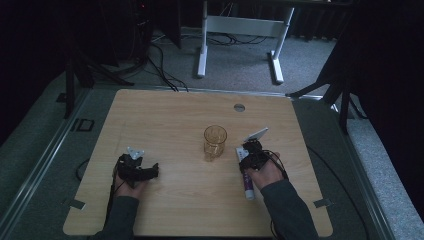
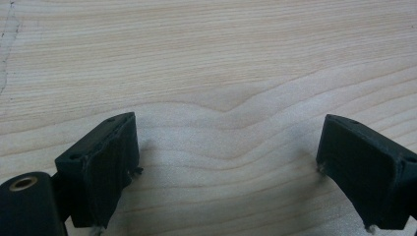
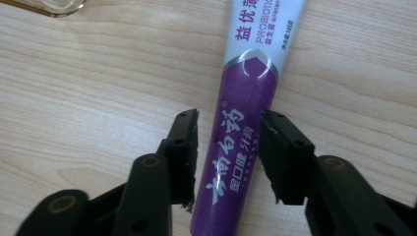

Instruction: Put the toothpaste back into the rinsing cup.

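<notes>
A toothpaste tube (image 3: 255, 59), white at one end and purple at the other with white lettering, lies flat on the wooden table (image 1: 165, 115). My right gripper (image 3: 228, 123) straddles its purple end. The left pad stands a little off the tube and the right pad is at its edge, so the gripper is open. In the high view the tube (image 1: 248, 187) pokes out toward the person from under the right gripper (image 1: 251, 155). My left gripper (image 2: 226, 142) is open wide over bare wood, and rests at the table's left (image 1: 150, 171).
An amber drinking glass (image 1: 215, 142) stands upright near the table's middle, just left of the right gripper; its rim shows at the top left of the right gripper view (image 3: 54, 7). A round cable port (image 1: 239, 107) sits near the far edge.
</notes>
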Motion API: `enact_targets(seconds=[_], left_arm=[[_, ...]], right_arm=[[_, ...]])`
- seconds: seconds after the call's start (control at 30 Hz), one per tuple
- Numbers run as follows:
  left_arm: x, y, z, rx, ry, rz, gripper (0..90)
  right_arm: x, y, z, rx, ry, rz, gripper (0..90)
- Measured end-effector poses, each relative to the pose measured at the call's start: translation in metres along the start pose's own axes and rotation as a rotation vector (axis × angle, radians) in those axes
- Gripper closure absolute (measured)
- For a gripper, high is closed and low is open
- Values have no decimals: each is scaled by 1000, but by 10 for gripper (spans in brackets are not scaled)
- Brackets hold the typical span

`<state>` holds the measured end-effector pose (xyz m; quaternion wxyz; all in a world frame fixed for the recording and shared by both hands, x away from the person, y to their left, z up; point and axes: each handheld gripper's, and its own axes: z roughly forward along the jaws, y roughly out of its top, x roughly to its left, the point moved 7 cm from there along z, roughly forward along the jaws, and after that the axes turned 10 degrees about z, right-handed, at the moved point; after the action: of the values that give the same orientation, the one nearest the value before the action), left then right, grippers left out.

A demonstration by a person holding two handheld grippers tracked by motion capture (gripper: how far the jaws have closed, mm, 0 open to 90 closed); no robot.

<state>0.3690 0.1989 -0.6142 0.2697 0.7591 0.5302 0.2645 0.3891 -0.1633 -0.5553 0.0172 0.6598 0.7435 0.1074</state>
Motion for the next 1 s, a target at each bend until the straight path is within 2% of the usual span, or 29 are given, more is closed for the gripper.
enact_targets(seconds=[1.0], left_arm=[[0, 0, 0, 0, 0, 0, 92]], right_arm=[[-5, -2, 21, 75, -49, 24, 557]])
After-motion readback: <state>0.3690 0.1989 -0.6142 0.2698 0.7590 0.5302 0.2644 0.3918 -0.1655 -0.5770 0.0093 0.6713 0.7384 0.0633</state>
